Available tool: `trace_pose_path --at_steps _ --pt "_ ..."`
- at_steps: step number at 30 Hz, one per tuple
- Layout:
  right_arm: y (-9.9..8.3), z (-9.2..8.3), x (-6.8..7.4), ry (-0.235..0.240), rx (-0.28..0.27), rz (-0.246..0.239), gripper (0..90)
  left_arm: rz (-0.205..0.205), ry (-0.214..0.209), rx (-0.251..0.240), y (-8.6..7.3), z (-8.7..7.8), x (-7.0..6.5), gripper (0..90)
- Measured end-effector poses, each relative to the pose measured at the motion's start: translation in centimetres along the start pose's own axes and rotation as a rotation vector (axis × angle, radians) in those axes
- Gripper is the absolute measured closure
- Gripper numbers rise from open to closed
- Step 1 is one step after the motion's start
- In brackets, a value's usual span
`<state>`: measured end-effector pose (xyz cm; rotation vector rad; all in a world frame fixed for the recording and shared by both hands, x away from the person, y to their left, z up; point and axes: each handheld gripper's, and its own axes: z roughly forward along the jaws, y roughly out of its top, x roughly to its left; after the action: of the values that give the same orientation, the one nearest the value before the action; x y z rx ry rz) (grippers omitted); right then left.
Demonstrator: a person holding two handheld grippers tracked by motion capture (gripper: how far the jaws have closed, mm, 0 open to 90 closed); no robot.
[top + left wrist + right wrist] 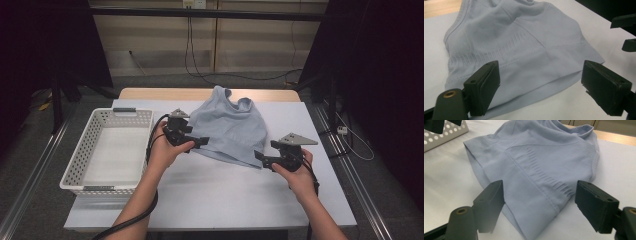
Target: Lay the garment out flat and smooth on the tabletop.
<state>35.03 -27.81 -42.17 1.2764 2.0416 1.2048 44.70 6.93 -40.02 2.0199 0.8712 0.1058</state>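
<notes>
A pale blue sleeveless top [227, 127] lies flat in the middle of the white table, its hem toward me. My left gripper [197, 141] is open at the hem's left corner, its jaws spread wide over the cloth [524, 50] with nothing between them. My right gripper [260, 158] is open at the hem's right corner, jaws either side of the folded edge [536, 177] and not closed on it. A hand holds each gripper.
A white perforated basket [75, 167] stands at the table's left, empty, its corner also in the right gripper view [446, 132]. The white table [225, 195] has bare room in front of the garment. Cables hang at the back wall.
</notes>
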Motion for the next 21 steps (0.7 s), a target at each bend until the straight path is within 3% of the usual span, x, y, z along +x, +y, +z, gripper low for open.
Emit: trace_pose_path --at_steps 7,21 --pt "-1.6 0.1 0.2 0.003 0.027 0.003 21.1 -0.007 -0.001 0.026 -1.0 0.6 0.3 15.2" --pt "-2.9 -0.2 -0.5 -0.004 0.033 0.035 14.2 0.002 -0.006 0.021 -1.3 0.4 0.5 14.5"
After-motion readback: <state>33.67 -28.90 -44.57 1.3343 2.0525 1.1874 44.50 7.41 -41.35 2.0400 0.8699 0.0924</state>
